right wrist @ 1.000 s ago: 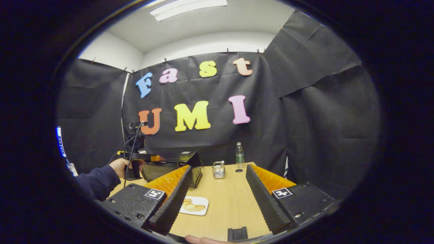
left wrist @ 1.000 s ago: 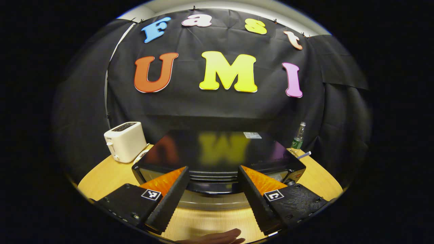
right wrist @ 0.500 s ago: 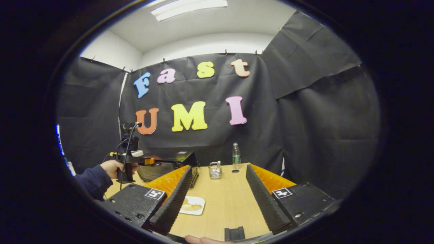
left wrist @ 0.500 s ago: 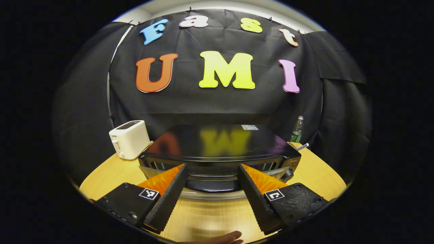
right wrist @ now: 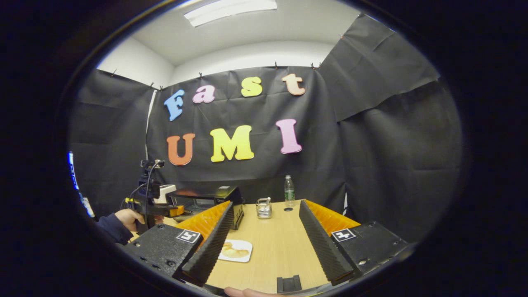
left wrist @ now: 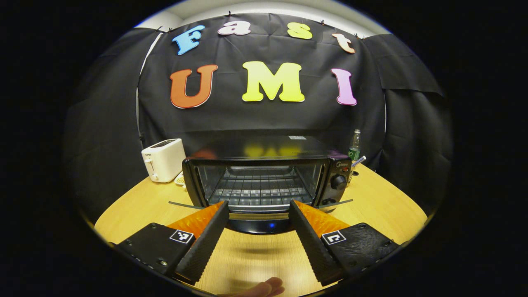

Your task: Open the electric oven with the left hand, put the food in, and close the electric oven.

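Observation:
The black electric oven (left wrist: 264, 173) stands in the middle of the left gripper view with its door (left wrist: 258, 225) swung down flat, so the wire rack (left wrist: 258, 192) inside shows. My left gripper (left wrist: 258, 204) hovers open just in front, with the door's front edge lying between its fingers and neither finger pressing on it. In the right gripper view the food, a pale pastry (right wrist: 232, 250) on a white plate (right wrist: 244, 256), lies on the table beside the left finger of my right gripper (right wrist: 266, 203), which is open and holds nothing. Farther left there, a hand (right wrist: 126, 218) holds the left gripper (right wrist: 165, 210) before the oven (right wrist: 210, 198).
A white toaster (left wrist: 163, 160) stands left of the oven and a green-labelled bottle (left wrist: 354, 146) right of it. On the wooden table (right wrist: 280, 247) are a small metal holder (right wrist: 263, 208), the bottle (right wrist: 288, 189) and a small black block (right wrist: 288, 284) at the near edge.
The oven door has gone from almost shut to fully down. My left gripper dropped and drew back, so it now looks into the cavity. The right gripper barely moved.

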{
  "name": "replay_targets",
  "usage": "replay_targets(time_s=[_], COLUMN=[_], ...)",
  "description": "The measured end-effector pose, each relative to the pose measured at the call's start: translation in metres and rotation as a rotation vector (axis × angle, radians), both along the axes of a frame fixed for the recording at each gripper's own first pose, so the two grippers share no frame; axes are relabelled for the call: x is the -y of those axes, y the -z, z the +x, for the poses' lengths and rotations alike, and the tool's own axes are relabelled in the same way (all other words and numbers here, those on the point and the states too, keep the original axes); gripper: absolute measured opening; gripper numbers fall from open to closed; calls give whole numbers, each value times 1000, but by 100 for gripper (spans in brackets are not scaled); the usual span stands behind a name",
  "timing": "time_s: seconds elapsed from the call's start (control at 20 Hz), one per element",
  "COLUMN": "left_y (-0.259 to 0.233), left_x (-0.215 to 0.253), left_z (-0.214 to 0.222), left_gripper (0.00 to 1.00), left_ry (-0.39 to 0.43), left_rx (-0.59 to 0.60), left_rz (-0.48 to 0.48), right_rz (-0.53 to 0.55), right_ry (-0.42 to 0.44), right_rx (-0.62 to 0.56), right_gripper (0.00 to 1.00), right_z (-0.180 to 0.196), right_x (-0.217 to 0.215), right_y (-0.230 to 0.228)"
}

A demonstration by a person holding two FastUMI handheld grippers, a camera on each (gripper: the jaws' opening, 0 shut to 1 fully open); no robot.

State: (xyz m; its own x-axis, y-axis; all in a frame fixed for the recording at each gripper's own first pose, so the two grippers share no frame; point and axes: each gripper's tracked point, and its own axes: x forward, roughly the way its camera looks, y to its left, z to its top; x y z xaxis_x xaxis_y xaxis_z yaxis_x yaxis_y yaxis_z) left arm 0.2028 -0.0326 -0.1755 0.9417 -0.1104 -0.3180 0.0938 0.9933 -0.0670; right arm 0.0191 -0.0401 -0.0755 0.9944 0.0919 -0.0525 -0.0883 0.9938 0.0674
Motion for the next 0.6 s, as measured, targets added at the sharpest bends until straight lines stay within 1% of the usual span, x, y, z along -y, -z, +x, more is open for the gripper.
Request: replay_targets(time_s=[0.2,0.6], left_y=[20,54], left_x=[1,3], left_z=[-20,-45], left_gripper=[97,97], left_ry=[5,6], left_rx=[-16,-43], left_rz=[11,16], right_rz=[-12,-11], right_ry=[-9,-19], right_rx=[-9,-20], right_gripper=[97,97], right_z=[2,4], right_x=[-7,-17], right_y=[5,10])
